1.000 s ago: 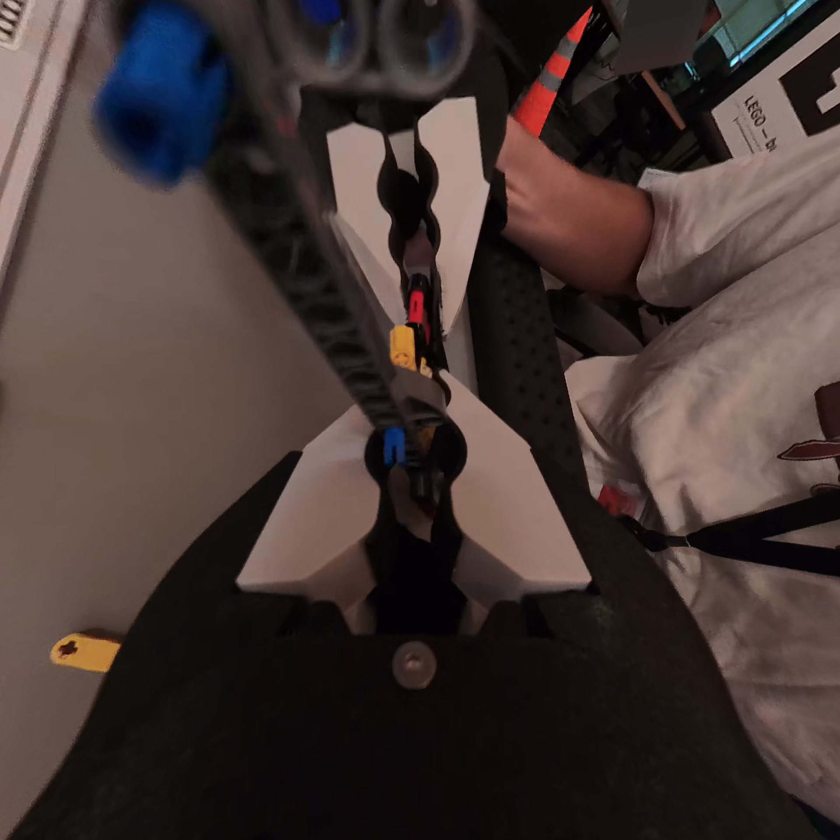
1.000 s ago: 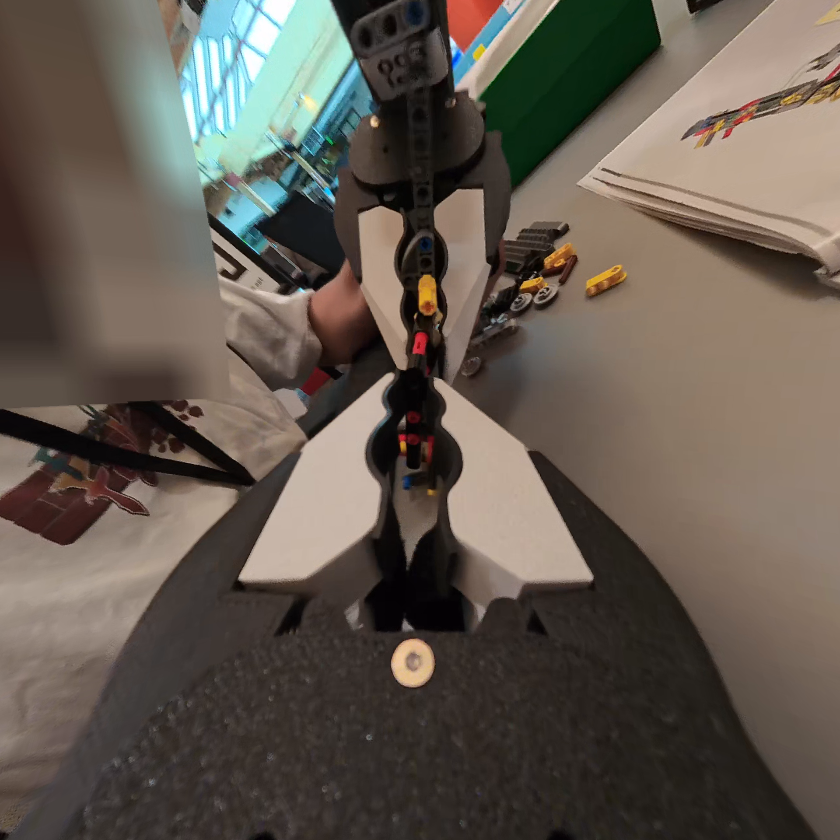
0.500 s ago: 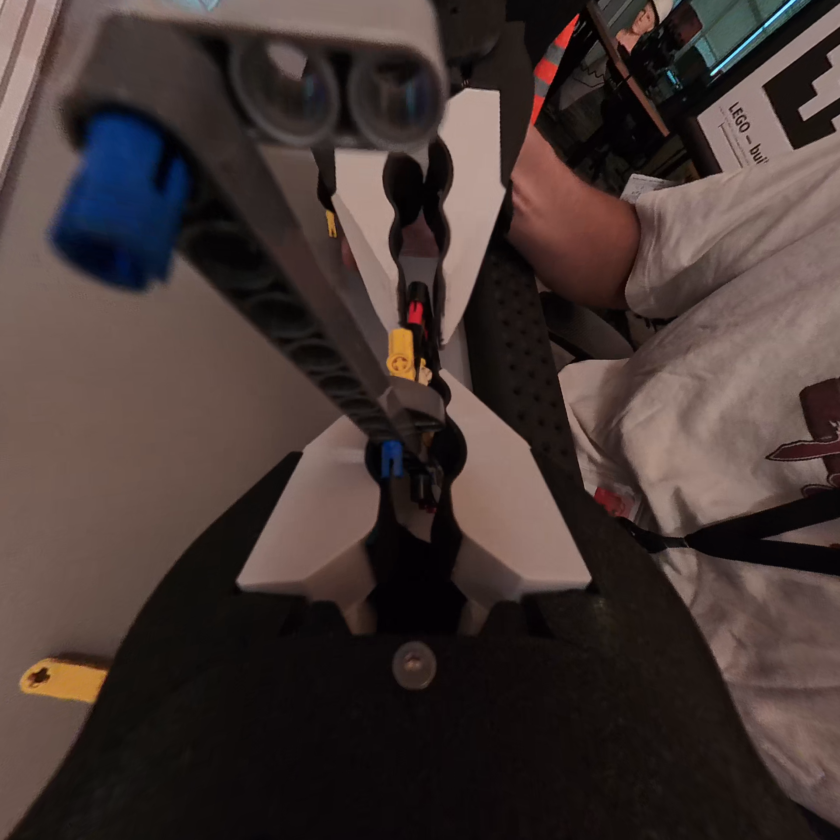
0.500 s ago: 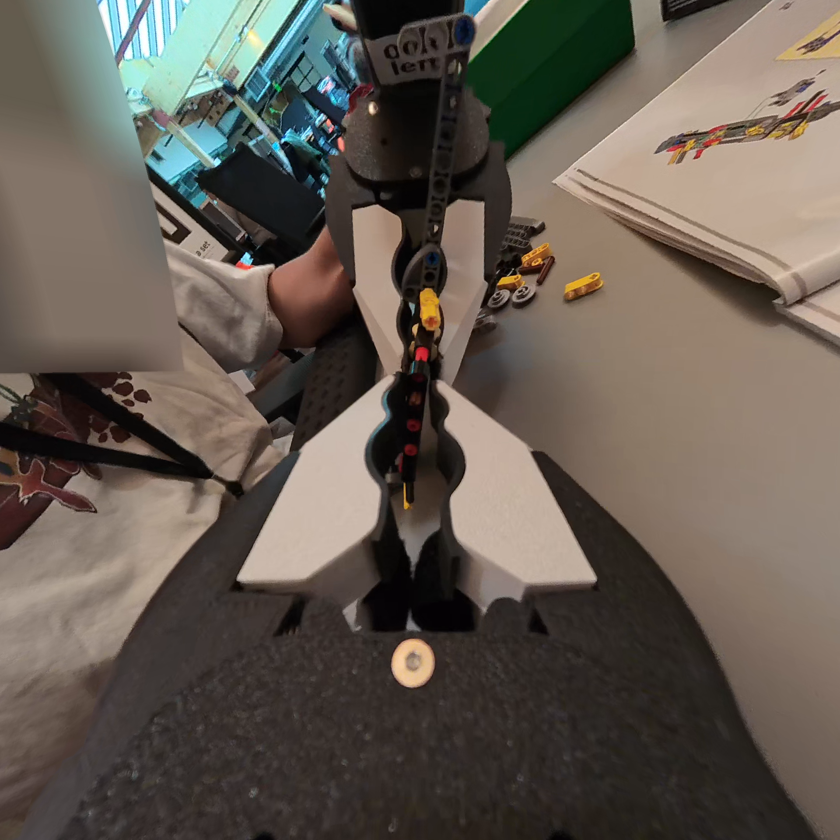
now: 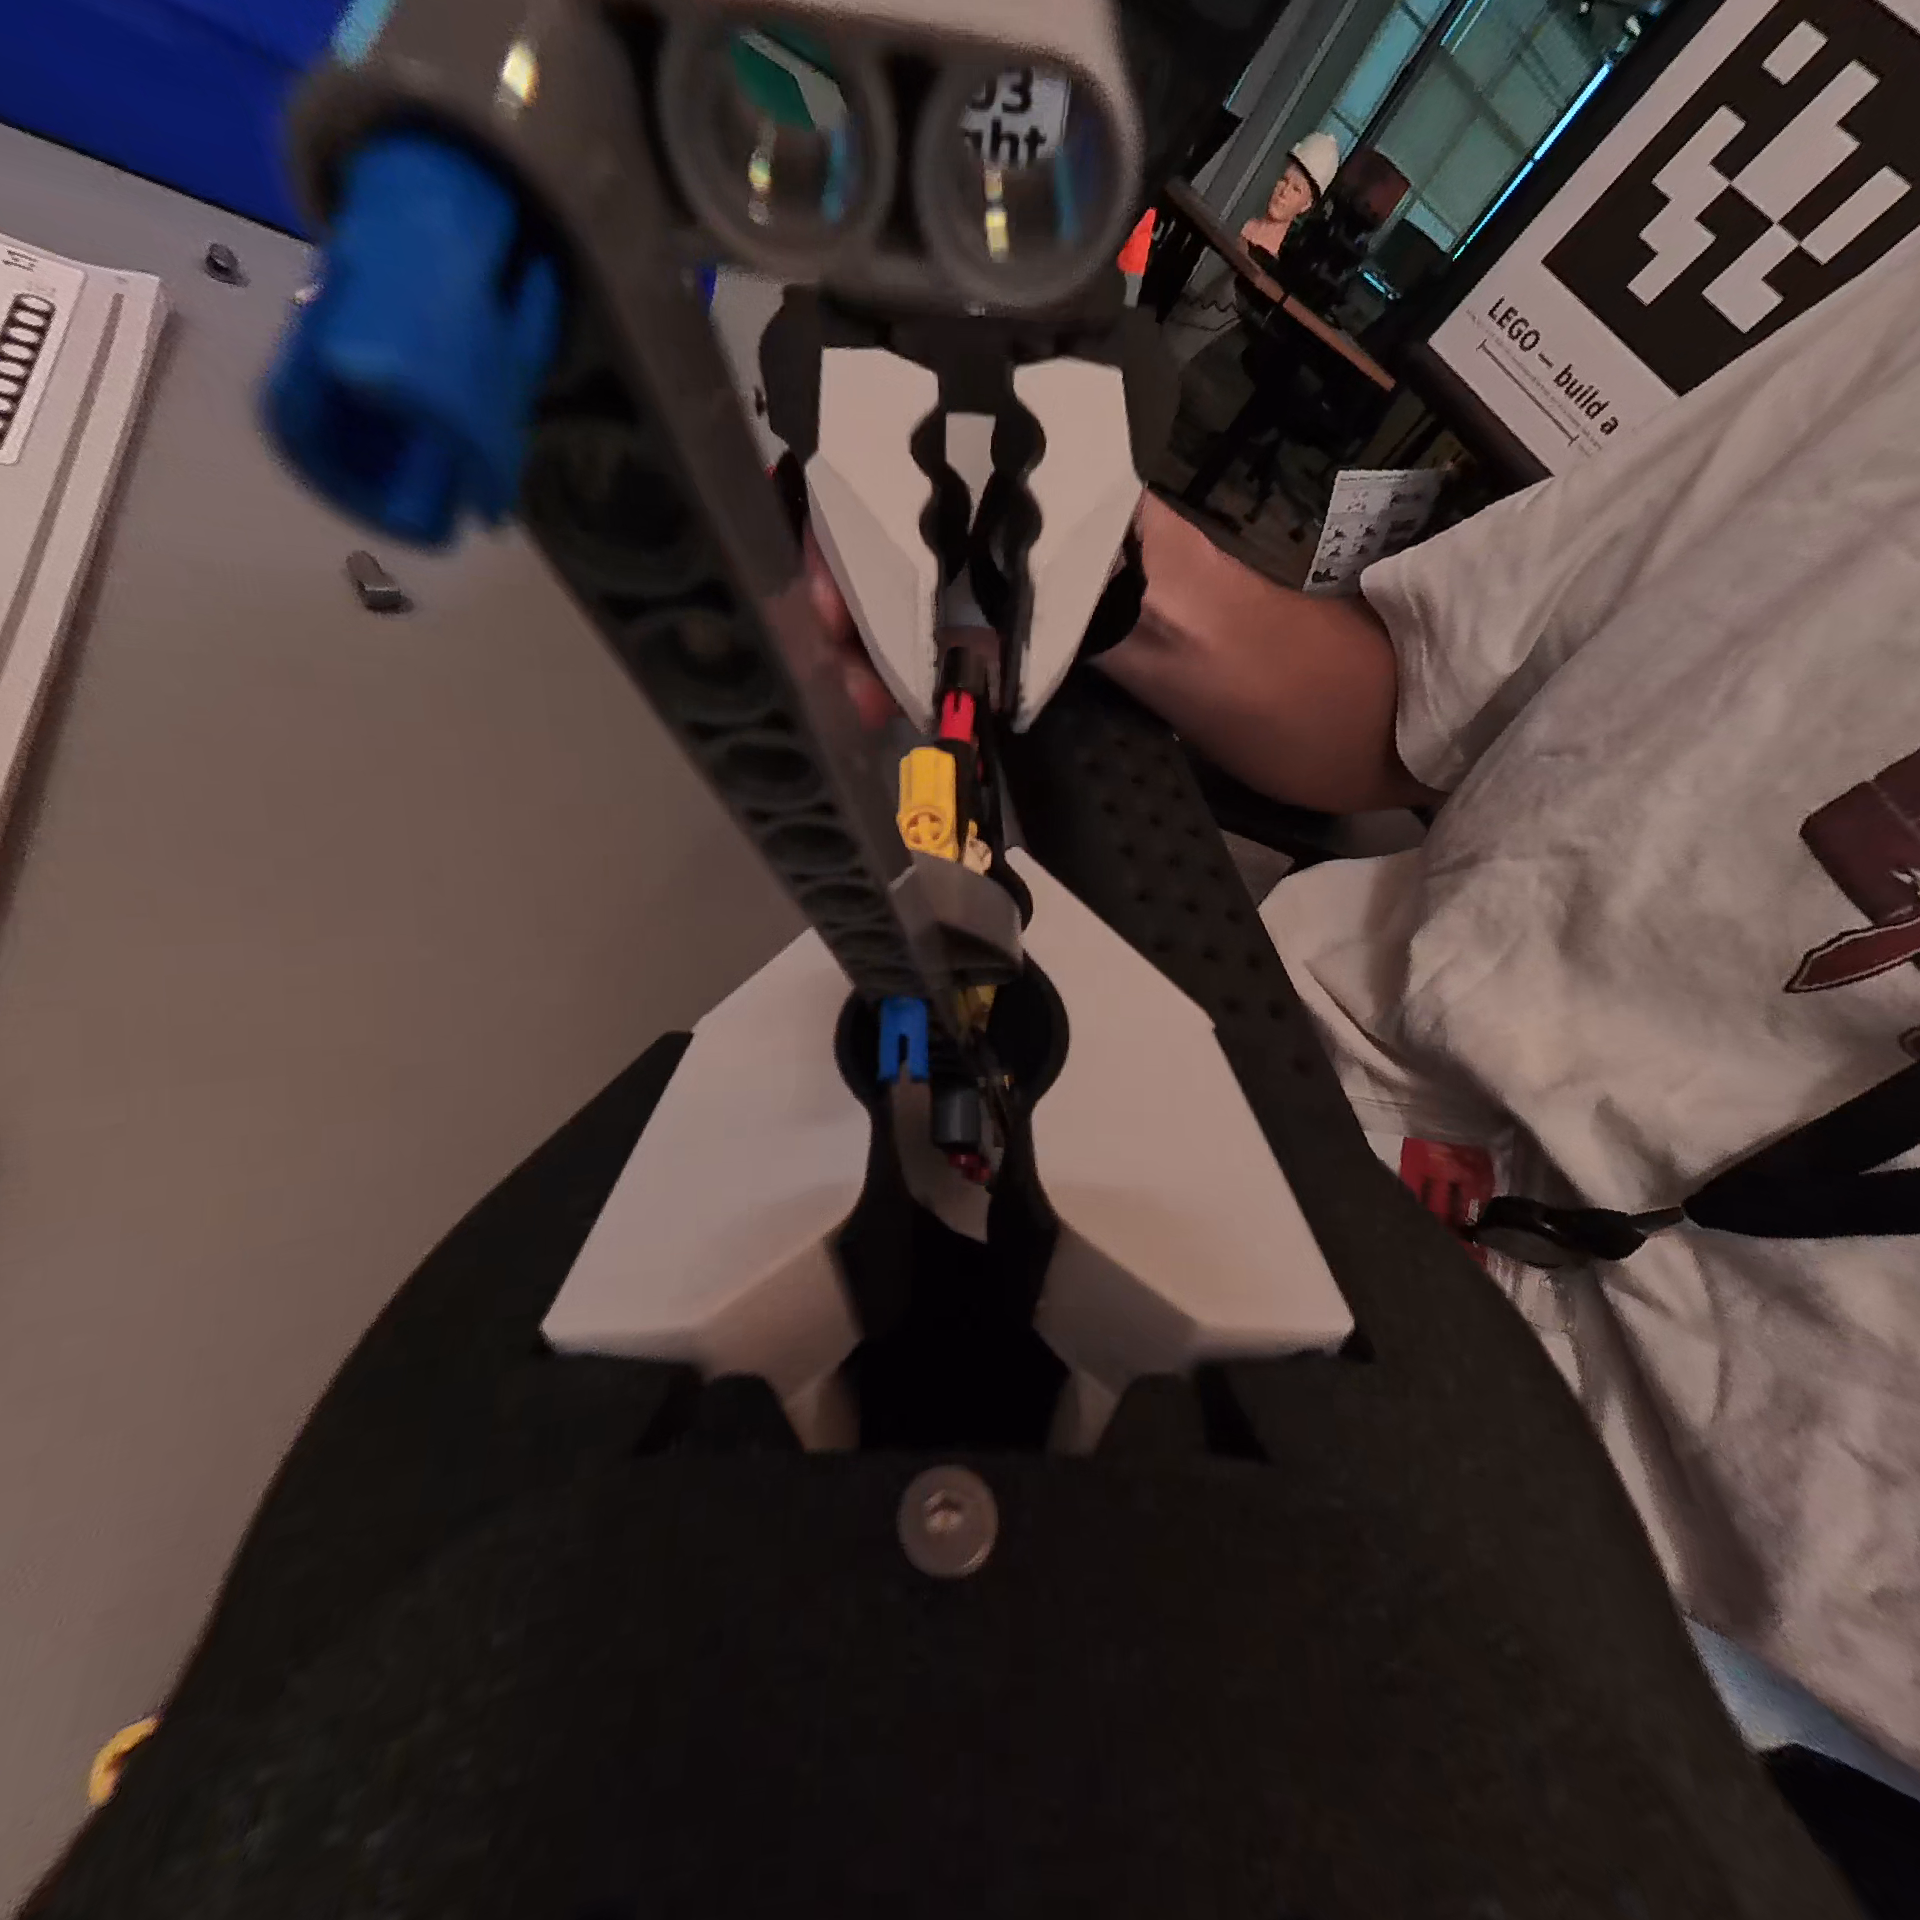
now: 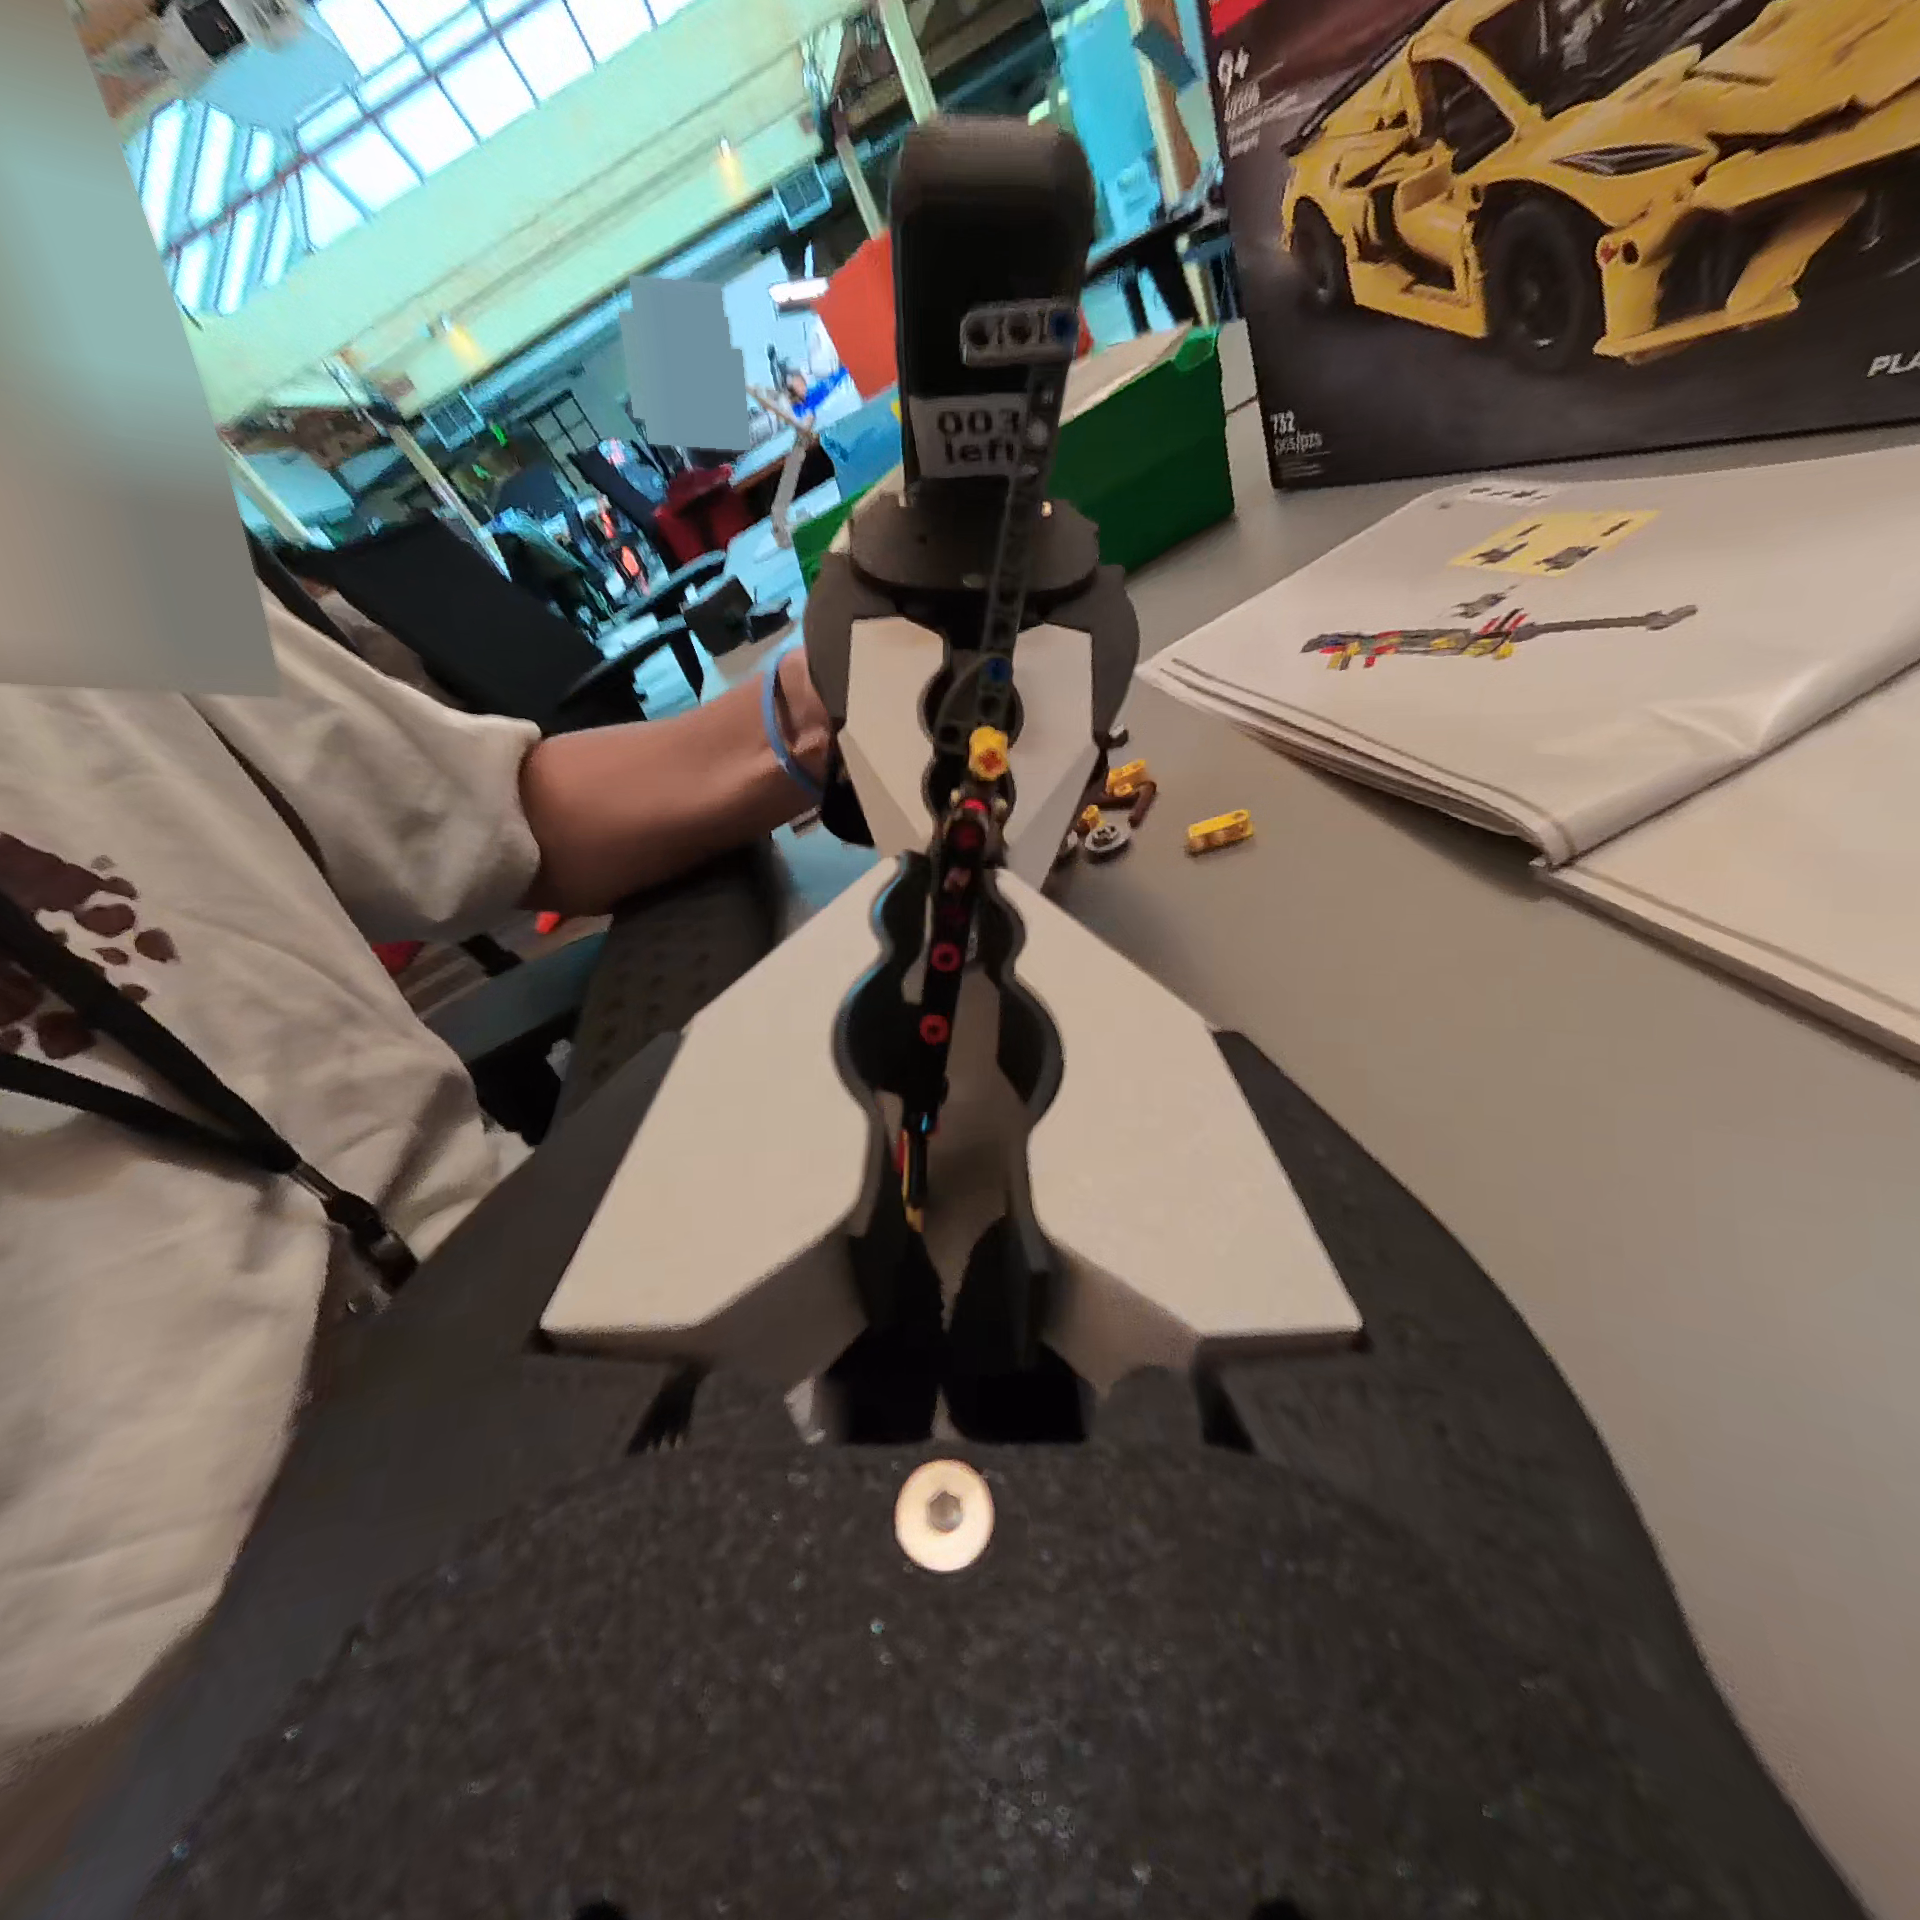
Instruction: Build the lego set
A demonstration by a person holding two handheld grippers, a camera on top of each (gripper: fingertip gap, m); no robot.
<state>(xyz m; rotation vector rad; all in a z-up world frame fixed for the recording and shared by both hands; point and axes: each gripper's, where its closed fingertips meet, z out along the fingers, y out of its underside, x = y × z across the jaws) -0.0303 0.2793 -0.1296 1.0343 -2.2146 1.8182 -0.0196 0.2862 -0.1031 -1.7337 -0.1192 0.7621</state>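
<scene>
item: lego technic assembly (image 6: 951, 935), a long black beam with red pins, yellow bush and blue pin (image 5: 400, 343). held off the desk (image 6: 1403, 1039), clamped between left tongs (image 5: 951, 1049) and right tongs (image 6: 951, 1039) set tip to tip. change: beam has swung up toward the left camera; likely being turned for inspection. loose pieces (image 6: 1143, 810) beyond the tips.

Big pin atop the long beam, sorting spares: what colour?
Blue pin, clearest in the left wrist view.

Table (image 6: 1351, 1091) open to the right; loose pcs (image 6: 1218, 831) & manual (image 6: 1558, 707) block farther back.
</scene>
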